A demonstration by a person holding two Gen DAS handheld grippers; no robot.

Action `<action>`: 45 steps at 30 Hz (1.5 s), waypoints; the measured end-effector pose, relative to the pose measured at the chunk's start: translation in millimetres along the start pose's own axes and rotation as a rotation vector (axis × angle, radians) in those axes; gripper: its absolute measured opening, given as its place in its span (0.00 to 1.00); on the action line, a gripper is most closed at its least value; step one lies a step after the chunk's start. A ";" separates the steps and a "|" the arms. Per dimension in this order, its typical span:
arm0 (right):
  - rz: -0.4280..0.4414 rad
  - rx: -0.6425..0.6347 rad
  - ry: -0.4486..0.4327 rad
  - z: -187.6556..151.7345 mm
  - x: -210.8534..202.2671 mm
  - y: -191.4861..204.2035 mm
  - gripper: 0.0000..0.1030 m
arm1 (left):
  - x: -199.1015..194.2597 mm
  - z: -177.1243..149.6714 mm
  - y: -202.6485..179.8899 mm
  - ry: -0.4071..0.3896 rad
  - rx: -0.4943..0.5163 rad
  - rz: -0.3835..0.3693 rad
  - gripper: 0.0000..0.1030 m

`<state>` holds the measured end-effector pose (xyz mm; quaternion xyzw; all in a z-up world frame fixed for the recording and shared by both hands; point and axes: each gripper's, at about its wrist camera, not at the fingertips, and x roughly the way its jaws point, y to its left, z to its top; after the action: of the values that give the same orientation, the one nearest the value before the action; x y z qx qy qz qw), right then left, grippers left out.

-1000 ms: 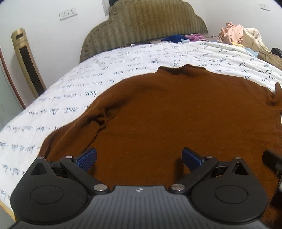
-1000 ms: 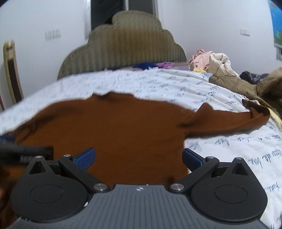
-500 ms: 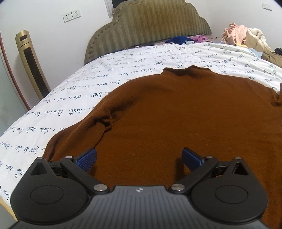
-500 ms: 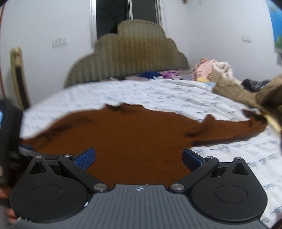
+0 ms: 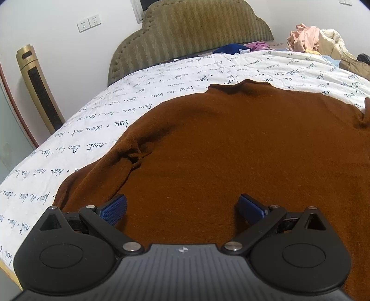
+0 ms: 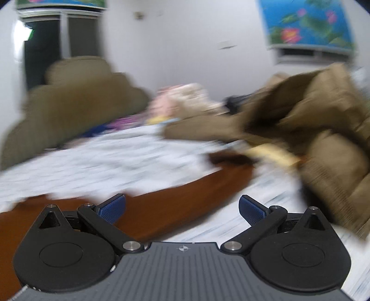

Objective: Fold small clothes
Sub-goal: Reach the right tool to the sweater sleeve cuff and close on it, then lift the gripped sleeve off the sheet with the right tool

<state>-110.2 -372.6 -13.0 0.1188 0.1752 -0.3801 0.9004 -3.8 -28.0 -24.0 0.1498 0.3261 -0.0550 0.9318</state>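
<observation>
Across the left wrist view, starting at the left edge, one tall gold tower fan (image 5: 38, 86) stands against the white wall, with two white wall sockets (image 5: 89, 22) above and right of it. One olive padded headboard (image 5: 189, 34) fills the upper middle, and the white bedsheet printed with blue script (image 5: 99, 129) slopes down from it toward the lower left. One brown knit long-sleeved sweater (image 5: 242, 150) lies spread flat on that sheet, filling the centre and right of the frame, its neckline toward the headboard and one sleeve folded along its left side. At the bottom, the left gripper (image 5: 182, 207) hovers over the sweater's lower part with its two blue-padded jaws spread wide and nothing between them. One heap of pink and cream clothes (image 5: 316, 38) sits in the upper right.

Much of the right wrist view is smeared by motion. One brown sleeve of the sweater (image 6: 180, 196) runs from the lower left toward the centre. The right gripper (image 6: 182, 207) sits at the bottom with its two jaws wide apart, empty. One bulky tan padded coat (image 6: 323, 143) fills the right side.
</observation>
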 end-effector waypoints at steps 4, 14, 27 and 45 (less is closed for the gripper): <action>-0.202 -0.322 -0.026 1.9 57.3 -18.1 0.93 | 0.7 -1.1 -7.0 0.001 0.020 0.004 1.00; -0.266 -0.704 -0.115 -15.7 111.0 5.2 0.73 | -2.6 -3.5 -22.7 -0.016 0.082 0.019 1.00; -0.163 -0.449 -0.046 27.4 103.8 -3.3 0.05 | -3.4 -1.5 -7.3 -0.009 0.044 0.008 1.00; 0.115 0.919 0.169 -11.9 92.6 -188.0 0.12 | -1.7 0.2 -4.0 -0.010 0.034 -0.011 1.00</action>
<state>-189.3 -556.3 -76.6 0.5451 0.0548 -0.3566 0.7568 -5.8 -31.8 -23.7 0.1637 0.3210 -0.0663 0.9305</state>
